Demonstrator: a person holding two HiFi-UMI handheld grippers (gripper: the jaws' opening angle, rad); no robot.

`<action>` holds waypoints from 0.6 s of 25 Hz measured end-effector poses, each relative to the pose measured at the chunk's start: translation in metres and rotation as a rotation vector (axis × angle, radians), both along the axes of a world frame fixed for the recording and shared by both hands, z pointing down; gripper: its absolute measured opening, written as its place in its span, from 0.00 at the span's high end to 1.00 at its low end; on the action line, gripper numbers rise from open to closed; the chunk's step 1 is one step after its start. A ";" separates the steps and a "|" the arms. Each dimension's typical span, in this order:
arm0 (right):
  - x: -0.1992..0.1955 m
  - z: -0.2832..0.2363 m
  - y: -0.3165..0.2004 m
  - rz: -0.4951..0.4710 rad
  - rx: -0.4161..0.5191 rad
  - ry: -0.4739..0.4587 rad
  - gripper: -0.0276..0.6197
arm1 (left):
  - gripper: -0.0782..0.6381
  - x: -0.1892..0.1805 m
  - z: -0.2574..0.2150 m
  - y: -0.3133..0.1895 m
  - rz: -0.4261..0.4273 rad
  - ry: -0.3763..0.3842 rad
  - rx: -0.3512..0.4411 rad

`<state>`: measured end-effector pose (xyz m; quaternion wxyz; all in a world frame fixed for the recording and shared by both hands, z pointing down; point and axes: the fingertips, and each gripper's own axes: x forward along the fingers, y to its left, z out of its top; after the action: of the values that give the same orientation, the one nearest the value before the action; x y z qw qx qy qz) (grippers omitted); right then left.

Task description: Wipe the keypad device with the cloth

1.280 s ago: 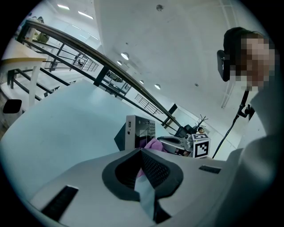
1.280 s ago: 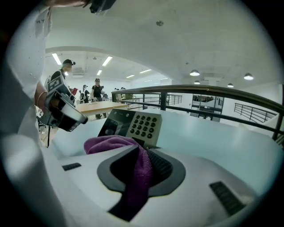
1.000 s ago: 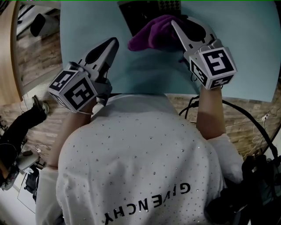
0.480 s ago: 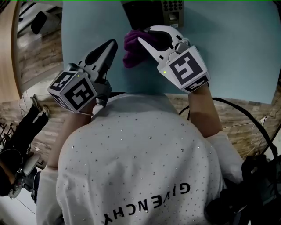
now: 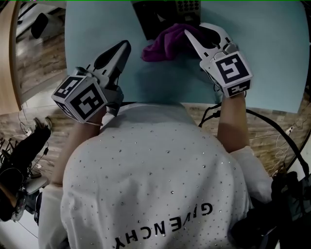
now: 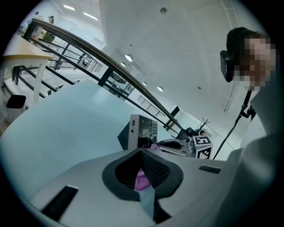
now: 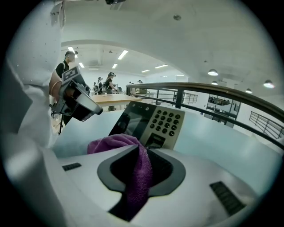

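Observation:
The keypad device (image 5: 160,14) lies at the far edge of the light blue table (image 5: 262,53), its dark screen on the left and its number keys on the right. My right gripper (image 5: 190,35) is shut on a purple cloth (image 5: 165,43), which bunches against the device's near edge. In the right gripper view the cloth (image 7: 133,164) hangs between the jaws, just short of the keypad device (image 7: 153,124). My left gripper (image 5: 124,48) hovers left of the cloth, shut and with nothing in it. From the left gripper view the device (image 6: 141,128) stands beyond the closed jaws.
The table's near edge runs just in front of the person's white shirt (image 5: 155,185). Wooden floor (image 5: 39,63) shows at left, and black cables (image 5: 272,131) trail at right. In the right gripper view, people stand by a wooden table (image 7: 111,99) and a railing (image 7: 213,91).
The right gripper swung left and nearer with the cloth half a second ago, then went back right and farther, against the device's near edge. The left gripper has stayed still.

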<state>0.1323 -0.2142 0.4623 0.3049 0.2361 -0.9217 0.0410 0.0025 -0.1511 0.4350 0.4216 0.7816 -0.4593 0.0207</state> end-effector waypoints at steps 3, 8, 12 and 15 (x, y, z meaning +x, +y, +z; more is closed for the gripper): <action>0.015 -0.003 -0.008 0.034 0.003 0.005 0.86 | 0.89 -0.001 0.000 0.000 0.001 -0.006 -0.004; 0.042 -0.014 -0.018 0.121 0.015 0.058 0.86 | 0.89 -0.009 -0.009 0.004 -0.005 0.005 -0.010; 0.080 -0.036 -0.024 0.357 0.102 0.123 0.86 | 0.89 -0.020 -0.010 0.015 -0.010 0.043 0.009; 0.087 -0.061 -0.025 0.486 0.177 0.115 0.86 | 0.89 -0.038 -0.008 0.020 0.003 0.051 0.035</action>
<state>0.2190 -0.2397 0.4009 0.3162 0.4780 -0.8192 0.0189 -0.0354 -0.1312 0.4269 0.4194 0.7898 -0.4475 -0.0064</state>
